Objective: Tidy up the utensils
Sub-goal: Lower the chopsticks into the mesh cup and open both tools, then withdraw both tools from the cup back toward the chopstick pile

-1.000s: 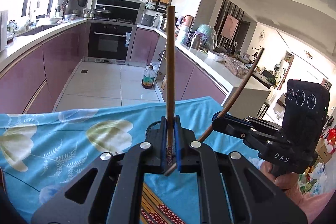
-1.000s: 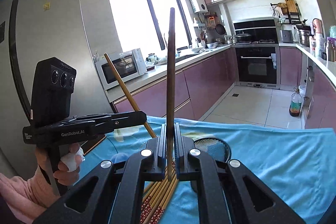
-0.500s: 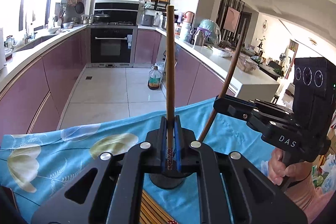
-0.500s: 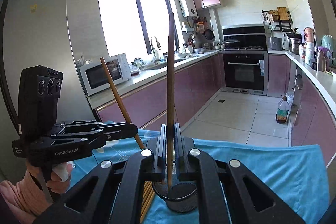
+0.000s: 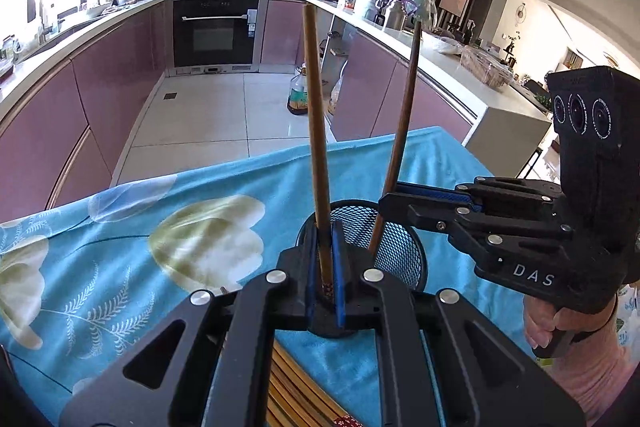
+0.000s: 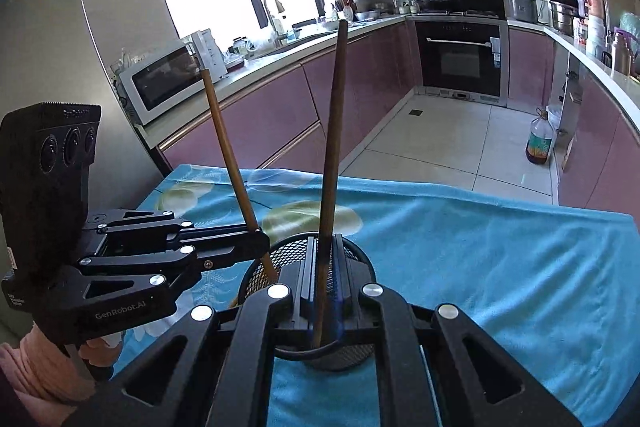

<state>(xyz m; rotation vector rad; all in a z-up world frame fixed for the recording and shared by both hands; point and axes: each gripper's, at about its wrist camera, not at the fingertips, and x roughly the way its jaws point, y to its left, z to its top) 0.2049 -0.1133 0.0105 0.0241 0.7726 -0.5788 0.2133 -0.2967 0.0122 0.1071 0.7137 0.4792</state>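
My left gripper (image 5: pixel 325 239) is shut on a brown chopstick (image 5: pixel 316 131) that stands nearly upright, its lower end over the near rim of a black mesh cup (image 5: pixel 400 251). From the right, the right gripper (image 5: pixel 386 201) holds a second chopstick (image 5: pixel 404 115) whose lower end dips into the cup. In the right wrist view, my right gripper (image 6: pixel 322 251) is shut on that chopstick (image 6: pixel 334 131) above the mesh cup (image 6: pixel 288 251). The left gripper (image 6: pixel 262 241) comes in from the left, and its chopstick (image 6: pixel 224 135) slants down inside the cup's rim.
The cup stands on a blue flowered cloth (image 5: pixel 160 227) over the table. Several more chopsticks (image 5: pixel 296 395) lie on the cloth just below my left gripper. Past the table's far edge are a tiled floor, purple cabinets and an oil bottle (image 6: pixel 540 143).
Both grippers have come down and closed in on the mesh cup, each still holding its chopstick. The lower ends of the two chopsticks now reach the cup's mouth.
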